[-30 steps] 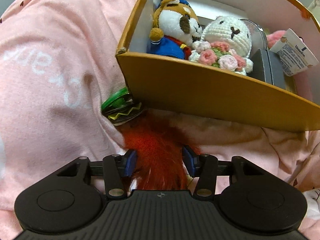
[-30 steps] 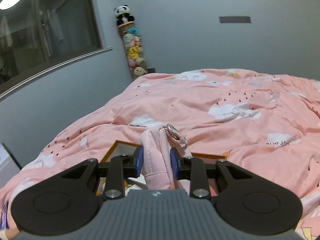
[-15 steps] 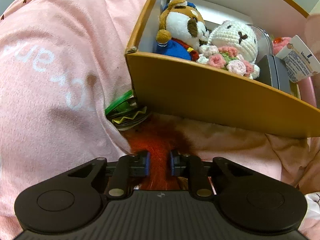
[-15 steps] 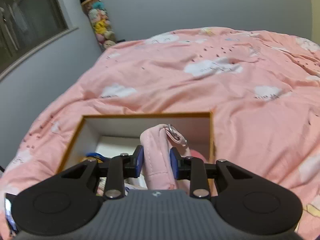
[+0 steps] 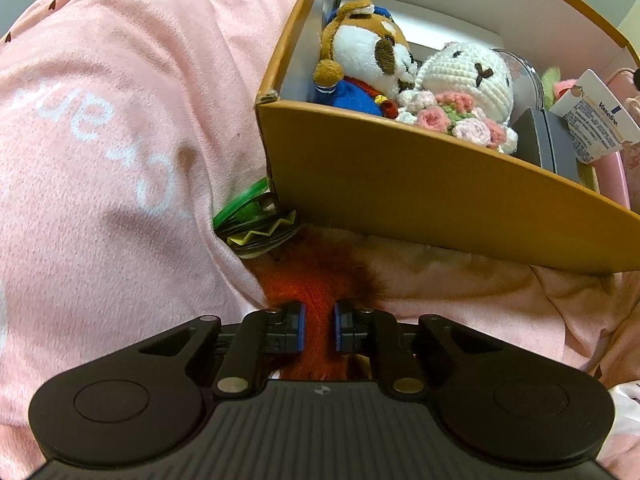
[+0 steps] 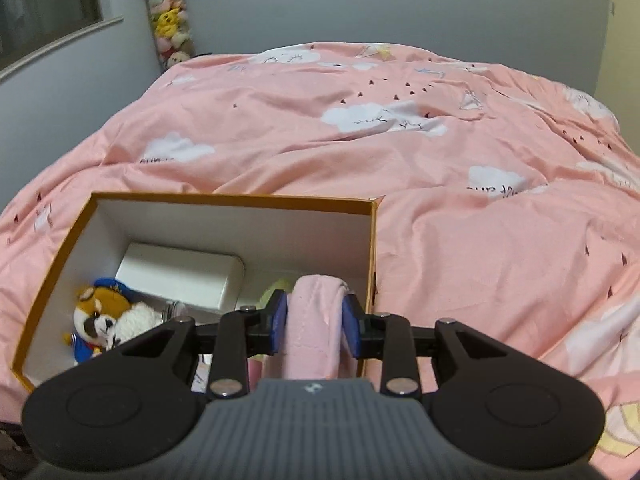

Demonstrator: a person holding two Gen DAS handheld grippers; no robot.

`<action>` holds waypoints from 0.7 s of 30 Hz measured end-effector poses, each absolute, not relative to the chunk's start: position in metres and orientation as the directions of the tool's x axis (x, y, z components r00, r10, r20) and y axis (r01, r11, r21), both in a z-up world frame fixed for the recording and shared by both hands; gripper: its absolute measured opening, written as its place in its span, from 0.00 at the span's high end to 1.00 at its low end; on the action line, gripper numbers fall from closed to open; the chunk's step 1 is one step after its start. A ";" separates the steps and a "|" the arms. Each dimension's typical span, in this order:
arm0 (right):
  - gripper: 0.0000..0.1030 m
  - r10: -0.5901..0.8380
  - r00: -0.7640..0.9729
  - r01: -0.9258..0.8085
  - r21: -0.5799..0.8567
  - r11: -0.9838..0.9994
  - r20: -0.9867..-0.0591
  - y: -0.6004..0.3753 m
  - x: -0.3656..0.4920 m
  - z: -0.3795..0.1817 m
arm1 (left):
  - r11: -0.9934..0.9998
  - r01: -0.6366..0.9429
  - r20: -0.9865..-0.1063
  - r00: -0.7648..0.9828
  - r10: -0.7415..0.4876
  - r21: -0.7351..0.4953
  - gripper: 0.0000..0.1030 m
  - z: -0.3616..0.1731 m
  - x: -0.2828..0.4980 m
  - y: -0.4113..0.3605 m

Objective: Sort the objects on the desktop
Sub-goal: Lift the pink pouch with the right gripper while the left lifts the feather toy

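Observation:
An orange cardboard box (image 5: 420,184) lies on the pink bedspread; it also shows in the right wrist view (image 6: 232,199). Inside are a fox plush in blue (image 5: 360,68), a white crocheted bunny with pink roses (image 5: 468,80), a dark case (image 5: 540,144), a Vaseline tube (image 5: 596,120) and a white box (image 6: 180,276). My left gripper (image 5: 319,330) is shut on an orange furry toy (image 5: 316,276) lying in front of the box's near wall. My right gripper (image 6: 314,328) is shut on a pink fabric bag (image 6: 314,340), held over the box's right end.
A green and yellow disc-shaped item (image 5: 256,220) is wedged under the box's near left corner. The rumpled pink cloud-print bedspread (image 6: 440,160) spreads all around. A column of plush toys (image 6: 170,20) stands at the far wall, beside a window sill at the left.
My left gripper closed on the orange furry toy. My right gripper, still holding the pink bag, tilted down and moved over the box, and its jaws stand a little wider now.

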State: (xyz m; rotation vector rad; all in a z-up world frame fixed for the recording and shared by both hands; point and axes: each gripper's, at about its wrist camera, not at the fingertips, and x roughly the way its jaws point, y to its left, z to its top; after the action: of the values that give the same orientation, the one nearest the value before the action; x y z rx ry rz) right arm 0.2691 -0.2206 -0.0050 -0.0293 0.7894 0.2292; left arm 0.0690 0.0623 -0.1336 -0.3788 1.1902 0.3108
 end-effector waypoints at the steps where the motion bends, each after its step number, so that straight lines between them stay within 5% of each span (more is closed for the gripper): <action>1: 0.66 0.189 0.686 -0.216 0.051 0.975 -0.702 -0.221 0.267 -0.002 | 0.895 -0.428 -0.939 0.343 0.035 -0.123 0.87 -0.134 0.069 0.062; 7: 0.61 0.247 0.683 -0.303 0.041 0.952 -0.687 -0.217 0.238 0.018 | 0.888 -0.438 -0.937 0.349 0.025 -0.140 0.88 -0.137 0.071 0.063; 13: 0.78 0.209 0.663 -0.335 -0.035 0.942 -0.719 -0.210 0.228 0.004 | 0.874 -0.448 -0.923 0.384 -0.003 -0.189 0.94 -0.135 0.061 0.069; 21: 0.80 0.213 0.604 -0.348 -0.013 0.937 -0.768 -0.212 0.234 -0.015 | 0.855 -0.449 -0.885 0.464 -0.026 -0.260 0.96 -0.115 0.045 0.075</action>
State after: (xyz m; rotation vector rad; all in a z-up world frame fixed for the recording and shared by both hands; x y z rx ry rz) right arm 0.2342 -0.2121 -0.0152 -0.1678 0.8640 0.3267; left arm 0.0454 0.0750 -0.1155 -0.5041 1.0663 0.2741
